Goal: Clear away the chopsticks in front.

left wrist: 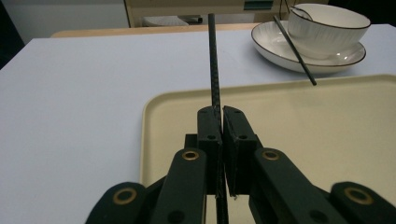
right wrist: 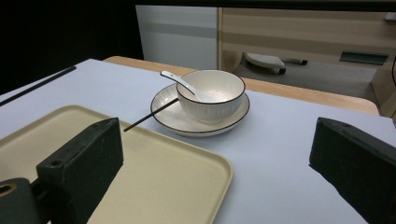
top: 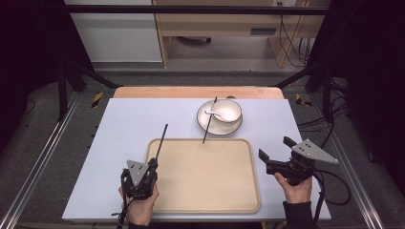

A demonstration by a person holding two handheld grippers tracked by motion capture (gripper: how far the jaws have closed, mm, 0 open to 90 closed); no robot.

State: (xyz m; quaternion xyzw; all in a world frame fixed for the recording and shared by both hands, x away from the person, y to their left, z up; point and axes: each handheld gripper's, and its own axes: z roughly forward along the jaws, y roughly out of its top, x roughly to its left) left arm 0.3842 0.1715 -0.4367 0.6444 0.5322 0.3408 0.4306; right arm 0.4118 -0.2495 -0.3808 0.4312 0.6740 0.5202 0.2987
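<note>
Left claw (left wrist: 219, 116) clamped tight on one black chopstick (left wrist: 214, 60), held over the tray's (top: 239, 200) near-left corner, probably to set it down there. Its mate (top: 209, 121) leans on the far plate (top: 210, 128). The bowl (top: 228, 110) holds a white spoon (top: 213, 113). Right claw (top: 275, 149) waits wide open, empty, at the table's (top: 124, 124) near right.

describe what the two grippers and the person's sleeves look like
Both are black two-jaw tools. The left gripper and the right gripper each carry a grey three-cornered plate with small holes on top and trail a black cable. In the left gripper view, brass-coloured pivot rings sit in the black linkage. The right jaws are blocky black pads. The right wrist wears a dark sleeve.
</note>
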